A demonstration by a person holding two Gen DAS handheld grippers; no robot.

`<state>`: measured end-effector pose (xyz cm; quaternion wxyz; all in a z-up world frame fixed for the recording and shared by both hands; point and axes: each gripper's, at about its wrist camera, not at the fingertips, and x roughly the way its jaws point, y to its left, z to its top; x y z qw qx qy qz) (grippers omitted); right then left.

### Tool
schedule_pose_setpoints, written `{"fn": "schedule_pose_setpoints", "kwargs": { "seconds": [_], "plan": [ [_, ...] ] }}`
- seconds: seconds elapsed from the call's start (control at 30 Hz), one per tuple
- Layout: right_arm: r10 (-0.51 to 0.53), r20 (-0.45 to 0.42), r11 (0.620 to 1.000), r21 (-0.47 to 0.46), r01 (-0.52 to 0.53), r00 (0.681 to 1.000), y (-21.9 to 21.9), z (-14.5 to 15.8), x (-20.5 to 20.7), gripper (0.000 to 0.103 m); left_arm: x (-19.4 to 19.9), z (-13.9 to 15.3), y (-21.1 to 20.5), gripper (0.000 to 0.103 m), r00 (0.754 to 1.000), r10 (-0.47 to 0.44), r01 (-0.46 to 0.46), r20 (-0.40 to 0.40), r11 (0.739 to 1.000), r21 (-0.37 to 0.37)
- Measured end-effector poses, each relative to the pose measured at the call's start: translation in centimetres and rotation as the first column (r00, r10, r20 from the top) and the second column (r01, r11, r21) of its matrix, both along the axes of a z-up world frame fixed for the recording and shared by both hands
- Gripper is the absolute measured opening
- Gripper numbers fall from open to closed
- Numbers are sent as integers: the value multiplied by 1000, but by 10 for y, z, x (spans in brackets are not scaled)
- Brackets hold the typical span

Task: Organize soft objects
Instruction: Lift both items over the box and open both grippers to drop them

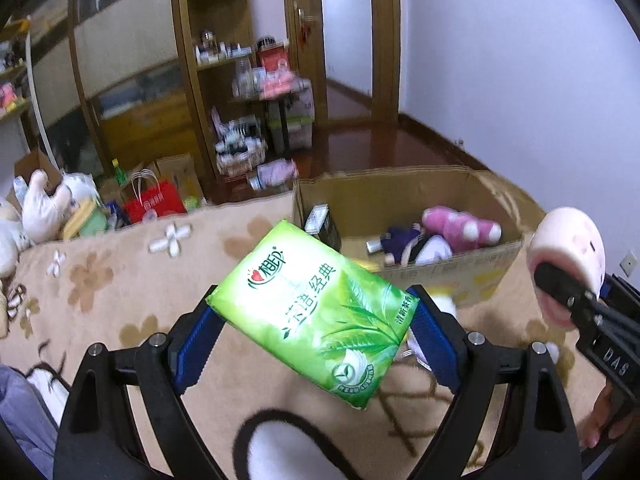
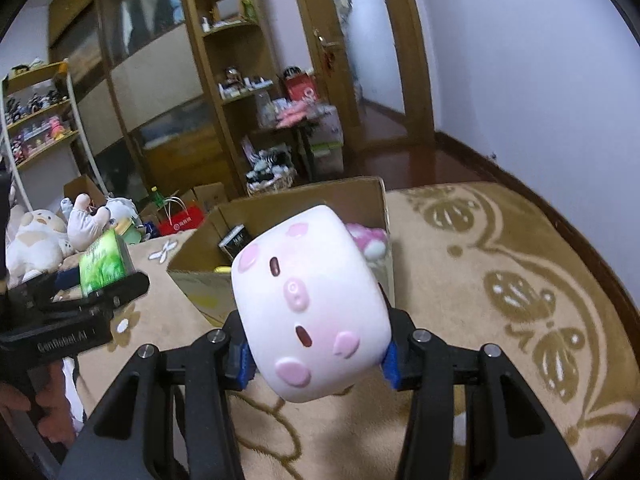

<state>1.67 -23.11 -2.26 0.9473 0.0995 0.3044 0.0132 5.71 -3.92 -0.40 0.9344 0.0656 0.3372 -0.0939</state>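
My left gripper (image 1: pixel 314 312) is shut on a green tissue pack (image 1: pixel 316 312), held tilted in the air above the patterned beige carpet. In the right wrist view the same tissue pack (image 2: pixel 105 265) shows at the left edge. My right gripper (image 2: pixel 318 354) is shut on a soft pink-and-white pig-faced toy (image 2: pixel 310 300), squeezed between the blue pads; the toy (image 1: pixel 568 256) also appears at the right of the left wrist view. Ahead sits an open cardboard box (image 1: pixel 452 268) holding a pink plush (image 1: pixel 460 228) and a dark doll (image 1: pixel 404 244).
Plush toys (image 2: pixel 44 236) and a red bag (image 1: pixel 154 202) pile up at the carpet's far left edge. Wooden shelves (image 2: pixel 236 80) and a doorway (image 2: pixel 372 40) stand behind. The carpet (image 2: pixel 500 280) stretches right of the box (image 2: pixel 280 208), edged by dark wood floor. A dark small box (image 1: pixel 324 226) lies in the carton.
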Motion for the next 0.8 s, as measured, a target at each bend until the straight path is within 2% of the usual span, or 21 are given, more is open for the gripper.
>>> {"fn": "schedule_pose_setpoints", "kwargs": {
  "seconds": [0.1, 0.2, 0.4, 0.53, 0.63, 0.8],
  "plan": [
    [10, 25, 1000, 22, -10, 1000, 1, 10, 1, 51, 1, 12, 1, 88, 999, 6, -6, 46, 1000, -2],
    [-4, 61, 1000, 14, 3, 998, 1, 22, 4, 51, 5, 19, 3, 88, 998, -6, 8, 64, 999, -35],
    [-37, 122, 998, -48, 44, 992, 3, 41, 14, 51, 16, 37, -1, 88, 989, -18, 24, 144, 999, -40],
    [-41, 151, 996, -67, 52, 988, 3, 49, 28, 51, 32, 45, -3, 88, 990, -16, 26, 142, 997, -72],
    [-38, 173, 996, -68, 51, 984, 4, 54, 41, 51, 43, 51, -5, 88, 986, -3, 13, 164, 998, -56],
    [-21, 203, 997, -63, 35, 979, 1, 63, 63, 51, 64, 58, -12, 88, 983, -45, 53, 176, 998, -37]
  ]
}}
